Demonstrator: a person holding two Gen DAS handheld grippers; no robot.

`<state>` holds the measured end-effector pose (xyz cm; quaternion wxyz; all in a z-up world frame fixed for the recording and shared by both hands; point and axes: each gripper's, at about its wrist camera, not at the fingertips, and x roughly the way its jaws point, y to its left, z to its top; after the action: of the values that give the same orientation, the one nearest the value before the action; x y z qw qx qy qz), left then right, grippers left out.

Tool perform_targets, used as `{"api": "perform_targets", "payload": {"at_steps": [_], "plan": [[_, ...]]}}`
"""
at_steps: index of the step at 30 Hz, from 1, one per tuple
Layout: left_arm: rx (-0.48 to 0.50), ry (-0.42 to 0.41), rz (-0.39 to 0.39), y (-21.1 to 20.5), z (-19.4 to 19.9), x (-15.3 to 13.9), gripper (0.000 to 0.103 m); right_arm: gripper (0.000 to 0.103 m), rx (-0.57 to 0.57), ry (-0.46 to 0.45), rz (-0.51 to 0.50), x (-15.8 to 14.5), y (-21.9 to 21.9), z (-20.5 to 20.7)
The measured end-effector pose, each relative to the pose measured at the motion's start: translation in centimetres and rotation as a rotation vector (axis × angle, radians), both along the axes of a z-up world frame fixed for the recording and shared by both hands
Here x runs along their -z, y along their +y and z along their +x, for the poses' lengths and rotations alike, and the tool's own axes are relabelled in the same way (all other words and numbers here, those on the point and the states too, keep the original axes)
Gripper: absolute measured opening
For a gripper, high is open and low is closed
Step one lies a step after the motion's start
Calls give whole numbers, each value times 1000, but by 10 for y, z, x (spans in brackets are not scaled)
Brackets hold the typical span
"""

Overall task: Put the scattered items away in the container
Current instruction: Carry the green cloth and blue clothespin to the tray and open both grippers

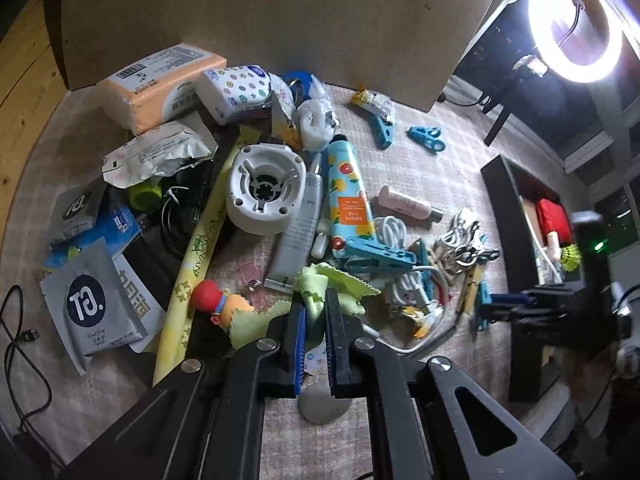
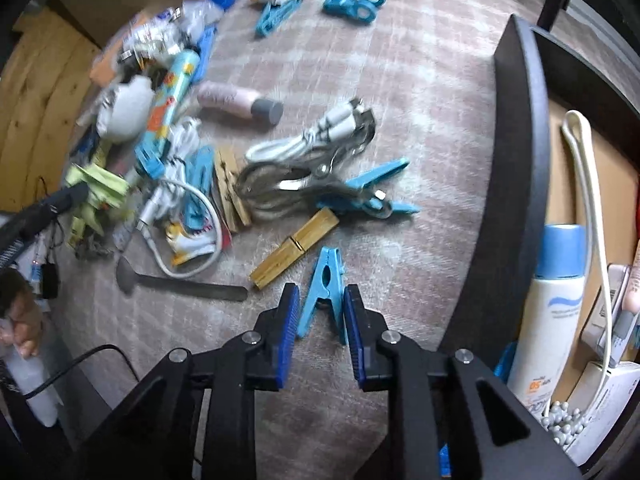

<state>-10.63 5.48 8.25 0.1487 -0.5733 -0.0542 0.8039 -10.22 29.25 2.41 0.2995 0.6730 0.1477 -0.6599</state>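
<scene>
Presently the left gripper (image 1: 314, 312) is clamped on the green cloth (image 1: 320, 280) for transfer, while the right gripper (image 2: 321, 312) stands apart astride the blue clothes peg (image 2: 325, 294), ready to pinch.

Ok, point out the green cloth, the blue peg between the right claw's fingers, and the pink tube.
green cloth (image 1: 326, 280): left wrist view, fold above the fingertips.
blue peg (image 2: 326, 280): right wrist view, hinge.
pink tube (image 2: 228, 98): right wrist view, mid body.
</scene>
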Motion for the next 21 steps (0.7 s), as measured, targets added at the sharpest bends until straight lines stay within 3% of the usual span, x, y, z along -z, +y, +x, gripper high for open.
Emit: {"api": "perform_targets", "payload": {"at_steps": [6, 11, 16, 18, 21], "plan": [[23, 42, 23, 11, 5, -22, 7, 22, -13, 41, -5, 1, -5, 7], [62, 88, 42, 34, 12, -47, 7, 22, 8, 60, -71, -26, 15, 15], [145, 129, 86, 79, 24, -68, 7, 22, 72, 92, -147, -63, 58, 5], [190, 139, 103, 106, 31, -73, 7, 22, 106, 116, -156, -68, 54, -6], [252, 133, 144, 142, 38, -76, 7, 22, 166, 150, -163, -87, 97, -20]]}}
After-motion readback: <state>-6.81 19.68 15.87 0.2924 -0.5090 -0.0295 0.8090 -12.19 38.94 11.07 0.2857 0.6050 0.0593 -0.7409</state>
